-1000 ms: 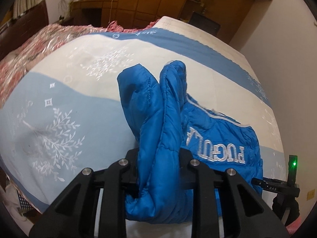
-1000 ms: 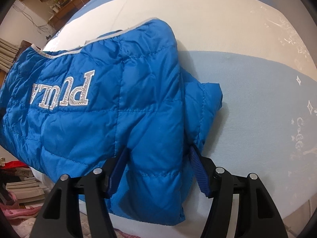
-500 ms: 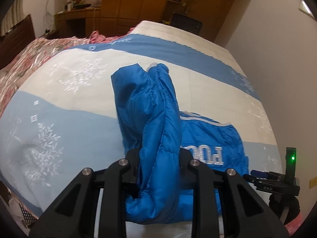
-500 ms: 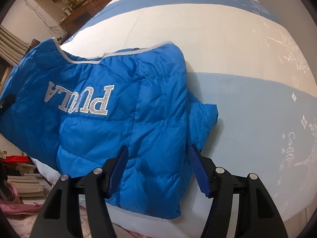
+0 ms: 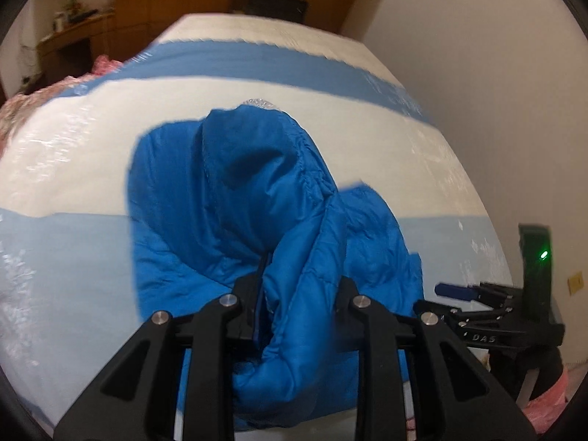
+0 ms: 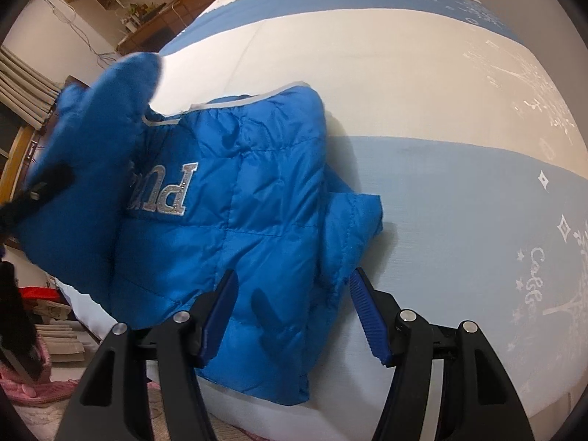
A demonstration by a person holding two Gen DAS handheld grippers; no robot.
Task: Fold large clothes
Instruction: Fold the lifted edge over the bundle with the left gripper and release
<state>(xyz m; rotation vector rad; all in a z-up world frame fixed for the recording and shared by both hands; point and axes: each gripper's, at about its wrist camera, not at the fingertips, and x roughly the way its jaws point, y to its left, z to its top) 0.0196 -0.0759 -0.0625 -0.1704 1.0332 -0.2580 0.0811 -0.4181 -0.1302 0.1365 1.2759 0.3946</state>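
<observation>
Left wrist view: left tongs [image 5: 299, 294] clamp a sleeve [image 5: 301, 257] of the blue jacket [image 5: 191, 220], lifted over the bed [image 5: 73, 250]; slick padding may slip free mid-fold.

Right wrist view: right tongs [image 6: 292, 312] gape, straddling the jacket's near hem unclamped. Jacket lies lengthwise away from them, collar farthest.

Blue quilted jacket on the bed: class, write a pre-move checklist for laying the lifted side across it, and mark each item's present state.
1. Left tongs clamped on the blue quilted jacket's side: ok.
2. Right tongs open, straddling the jacket's near edge: ok.
3. Lifted side raised above the silver lettering: ok.
4. Striped blue-and-white bedsheet bare beside the jacket: ok.
5. Lower layers lying flat: cannot tell.
</observation>
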